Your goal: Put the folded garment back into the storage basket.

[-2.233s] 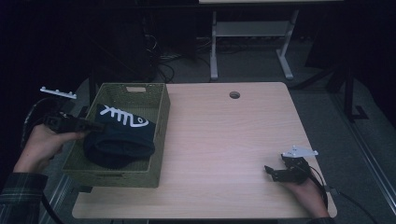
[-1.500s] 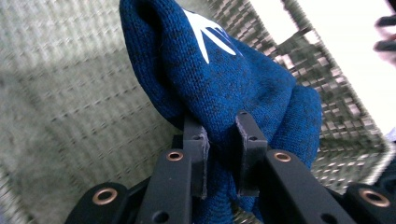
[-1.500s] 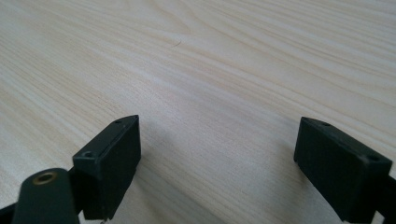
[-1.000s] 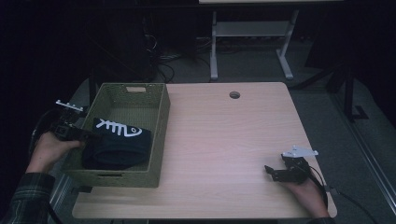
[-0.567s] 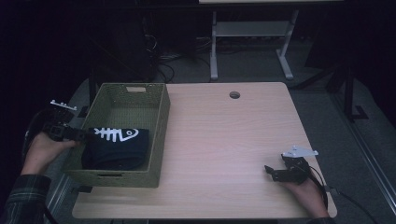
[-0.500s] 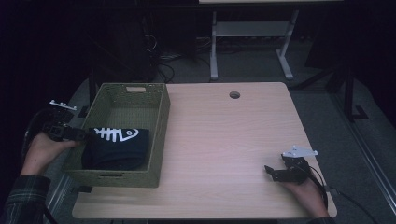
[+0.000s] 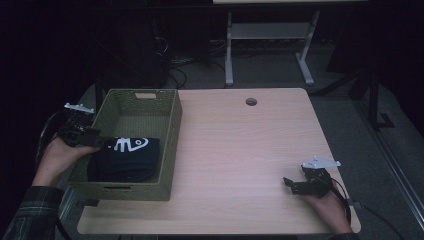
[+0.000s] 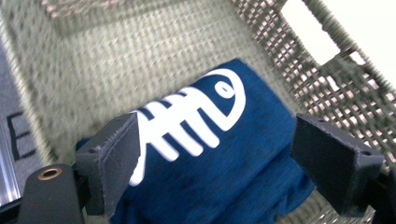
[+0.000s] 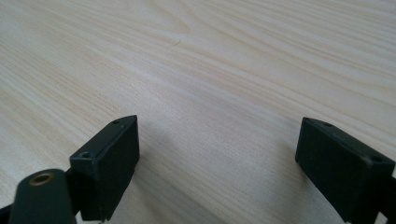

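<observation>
The folded shirt (image 7: 125,159) lies in the near part of the green woven basket (image 7: 172,131), dark blue with a white fish-skeleton print (image 8: 194,119) facing up, and I judge it has been laid flat on the basket floor so that it sits neatly below the rim. In the high view the print sits on the shirt's far edge, toward the middle of the basket, and the bundle's long axis seems to run across the basket from side wall to side wall, though it is nearly square and I would not swear to it. In my left gripper view the fish's head points up and to the right, toward the basket's handle opening (image 8: 309,22). My left gripper (image 8: 215,172) hangs over the basket's left rim with its jaws spread wide and nothing between them; the shirt lies free beneath. My right gripper (image 9: 219,163) rests low over the bare wooden table (image 7: 240,150) at the near right corner, well apart from the basket, its jaws likewise wide and empty, out of the way.
</observation>
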Motion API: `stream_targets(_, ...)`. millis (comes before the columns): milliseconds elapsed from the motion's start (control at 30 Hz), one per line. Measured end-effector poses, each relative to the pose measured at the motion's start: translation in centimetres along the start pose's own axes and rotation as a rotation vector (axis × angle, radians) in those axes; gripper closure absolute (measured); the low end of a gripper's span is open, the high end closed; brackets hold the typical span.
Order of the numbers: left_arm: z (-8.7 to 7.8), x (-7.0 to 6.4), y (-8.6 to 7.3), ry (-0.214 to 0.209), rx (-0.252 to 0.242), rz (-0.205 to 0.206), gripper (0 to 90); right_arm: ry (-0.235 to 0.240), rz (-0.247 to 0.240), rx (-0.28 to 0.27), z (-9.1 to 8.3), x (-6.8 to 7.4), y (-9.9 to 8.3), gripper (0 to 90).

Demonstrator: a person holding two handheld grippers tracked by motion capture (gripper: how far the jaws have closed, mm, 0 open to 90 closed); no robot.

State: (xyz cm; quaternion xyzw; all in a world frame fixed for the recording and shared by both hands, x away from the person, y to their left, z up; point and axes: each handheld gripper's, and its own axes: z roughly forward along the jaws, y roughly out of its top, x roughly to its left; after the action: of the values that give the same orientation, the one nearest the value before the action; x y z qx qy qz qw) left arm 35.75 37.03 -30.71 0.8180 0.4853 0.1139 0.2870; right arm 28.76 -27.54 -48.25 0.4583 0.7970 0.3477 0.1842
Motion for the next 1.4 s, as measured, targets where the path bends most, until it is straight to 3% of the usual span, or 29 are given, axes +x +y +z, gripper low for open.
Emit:
stream_targets(400, 0.8, -4.4, 2.5, -0.025, -0.068, 0.073, 13.5, 0.006, -0.007, -0.002, 0.0, 0.0, 0.0, 13.9)
stream_targets(767, 2.4, -8.1, 3.9, -0.067, -0.092, 0.13, 13.5, 0.006, -0.006, -0.002, 0.0, 0.0, 0.0, 13.9)
stream_targets(1400, 6.4, -14.2, 5.2, -0.191, -0.129, 0.221, 13.6, 0.006, -0.005, -0.001, 0.0, 0.0, 0.0, 13.8)
